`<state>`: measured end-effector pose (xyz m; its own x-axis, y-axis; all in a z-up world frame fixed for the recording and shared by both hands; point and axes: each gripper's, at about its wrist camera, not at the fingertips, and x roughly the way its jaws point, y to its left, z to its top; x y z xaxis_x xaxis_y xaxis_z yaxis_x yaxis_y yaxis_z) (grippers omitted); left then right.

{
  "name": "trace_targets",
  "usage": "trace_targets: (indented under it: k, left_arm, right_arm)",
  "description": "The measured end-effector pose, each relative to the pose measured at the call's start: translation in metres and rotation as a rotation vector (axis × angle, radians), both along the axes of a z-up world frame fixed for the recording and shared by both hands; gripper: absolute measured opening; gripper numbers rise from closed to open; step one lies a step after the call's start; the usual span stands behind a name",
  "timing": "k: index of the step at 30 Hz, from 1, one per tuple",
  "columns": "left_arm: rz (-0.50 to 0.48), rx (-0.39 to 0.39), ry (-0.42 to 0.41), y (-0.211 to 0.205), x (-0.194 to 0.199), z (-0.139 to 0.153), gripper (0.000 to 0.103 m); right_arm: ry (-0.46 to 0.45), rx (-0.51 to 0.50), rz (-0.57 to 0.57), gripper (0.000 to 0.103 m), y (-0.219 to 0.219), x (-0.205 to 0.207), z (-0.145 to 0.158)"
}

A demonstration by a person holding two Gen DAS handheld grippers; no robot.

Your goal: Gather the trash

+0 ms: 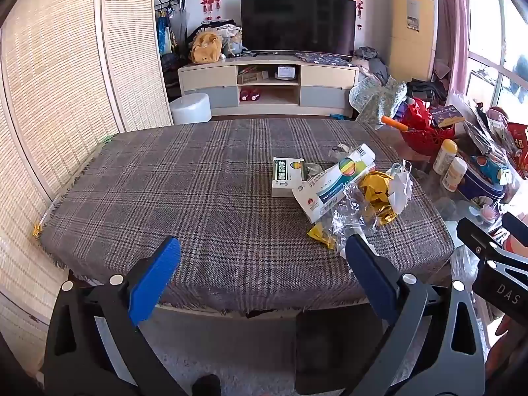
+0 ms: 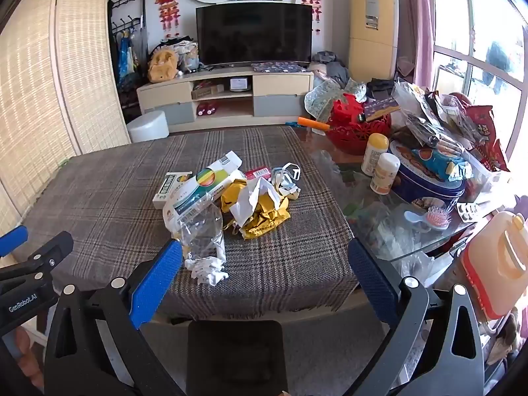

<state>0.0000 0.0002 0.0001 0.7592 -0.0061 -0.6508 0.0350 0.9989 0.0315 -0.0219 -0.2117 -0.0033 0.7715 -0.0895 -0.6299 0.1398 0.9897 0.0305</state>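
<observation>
My left gripper [image 1: 262,252] is spread wide with nothing between its 2 blue pads, hanging over the near edge of the plaid tablecloth [image 1: 184,184]. From this left wrist view the trash pile [image 1: 349,191] lies ahead and to the right on the cloth: 2 white medicine boxes [image 1: 288,176] with print I can't read, a clear plastic wrapper [image 1: 346,213] and yellow crumpled foil [image 1: 379,194]. At the right edge I see the right gripper's black frame [image 1: 498,264], lettered "DAS".

In the right wrist view my right gripper [image 2: 264,254] is also spread open, empty, pads apart above the near part of the cloth. The trash pile [image 2: 231,204] sits just beyond it: the long white box [image 2: 204,188], the clear wrapper [image 2: 203,231] near the left pad, a crumpled white paper [image 2: 208,269] closest to me, and the yellow foil [image 2: 264,217] with small writing too fine to read. The left gripper's body [image 2: 29,283] shows at the left edge, marked "GenRobot.AI". To the right, on bare glass, stand 2 white bottles [image 2: 384,173] and a blue tin [image 2: 429,181].
</observation>
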Motion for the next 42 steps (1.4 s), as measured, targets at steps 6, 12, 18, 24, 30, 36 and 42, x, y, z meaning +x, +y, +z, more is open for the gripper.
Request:
trace_targets:
  k: [6, 12, 18, 24, 30, 36, 42]
  left_arm:
    - [-0.005, 0.003, -0.009, -0.0037, -0.0021, 0.0013, 0.095]
    - [-0.010, 0.004, -0.002, -0.0075, -0.0001, 0.0021, 0.095]
    - [-0.004, -0.003, -0.003, -0.0028, -0.0019, 0.0048, 0.095]
    - [-0.005, -0.007, -0.001, -0.0024, -0.0015, 0.0046, 0.095]
    - [-0.013, -0.006, 0.000, -0.0039, -0.0020, 0.0031, 0.095]
    - [-0.015, -0.007, 0.002, -0.0043, -0.0016, 0.0024, 0.095]
    - [-0.013, -0.007, -0.002, -0.0040, -0.0019, 0.0030, 0.095]
  right_arm:
    - [-0.001, -0.005, 0.002, 0.100, -0.0007, -0.0006, 0.0012]
    - [-0.003, -0.009, 0.000, 0.100, 0.0019, -0.0001, 0.0009]
    - [-0.001, -0.004, 0.000, 0.100, -0.0013, -0.0007, 0.0011]
    - [-0.002, -0.005, 0.001, 0.100, -0.0028, -0.0001, 0.0011]
    - [-0.002, -0.004, 0.002, 0.100, -0.0010, -0.0002, 0.0016]
    - [0.001, -0.002, 0.002, 0.100, -0.0032, 0.0010, 0.0015]
    - [0.000, -0.003, -0.001, 0.100, 0.0021, 0.0024, -0.0008]
